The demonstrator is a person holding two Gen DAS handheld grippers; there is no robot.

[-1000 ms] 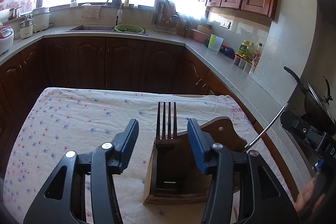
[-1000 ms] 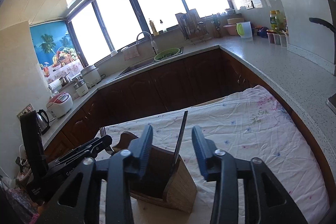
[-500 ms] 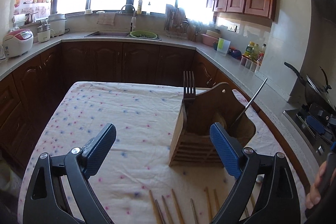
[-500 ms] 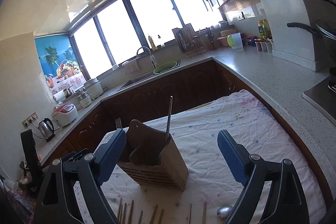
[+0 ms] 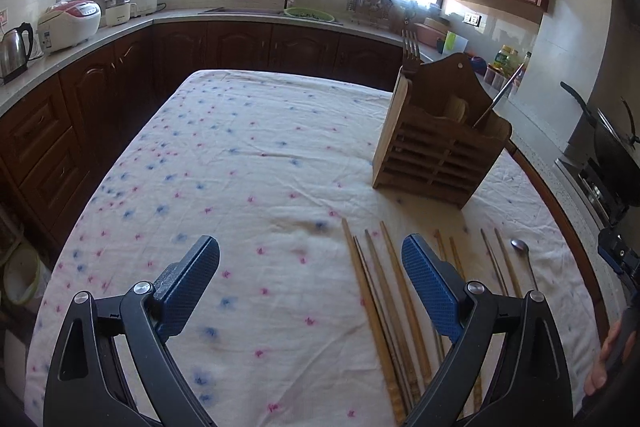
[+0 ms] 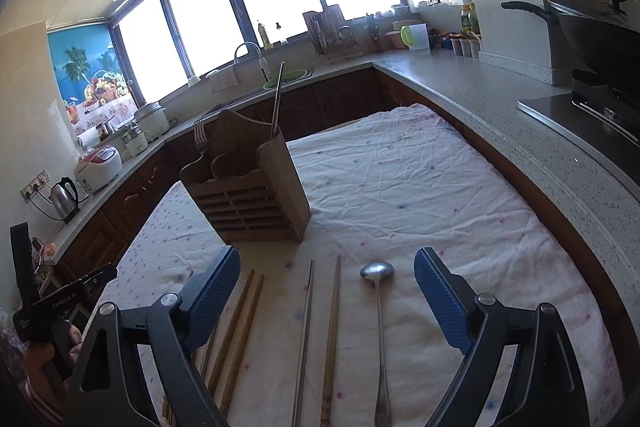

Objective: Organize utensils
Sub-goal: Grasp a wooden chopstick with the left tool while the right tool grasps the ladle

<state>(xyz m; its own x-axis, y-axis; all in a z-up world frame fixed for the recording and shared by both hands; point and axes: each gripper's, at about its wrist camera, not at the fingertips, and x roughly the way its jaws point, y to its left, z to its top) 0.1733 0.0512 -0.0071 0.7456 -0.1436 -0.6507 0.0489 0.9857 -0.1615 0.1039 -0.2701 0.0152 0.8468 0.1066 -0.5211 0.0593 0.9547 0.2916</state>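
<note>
A wooden utensil holder [image 5: 436, 151] stands on the cloth-covered table, with a fork [image 5: 411, 51] upright in its left slot and a metal chopstick [image 5: 500, 97] leaning in its right slot. It also shows in the right wrist view [image 6: 248, 187]. Several wooden chopsticks [image 5: 384, 291] lie in front of it, beside a metal spoon [image 6: 378, 311]. My left gripper [image 5: 310, 283] is open and empty, above the cloth left of the chopsticks. My right gripper [image 6: 326, 299] is open and empty, above the chopsticks [image 6: 330, 331] and spoon.
The floral tablecloth [image 5: 240, 155] covers the table. Dark wood cabinets and a stone counter [image 6: 500, 115] run round the room. A wok [image 6: 592, 35] sits on the stove at the right. A kettle [image 5: 14, 47] and rice cooker [image 5: 70, 23] stand at the left.
Both grippers have opened wide and drawn back from the holder, leaving the fork and the metal chopstick in it. The chopsticks and spoon on the cloth have come into view.
</note>
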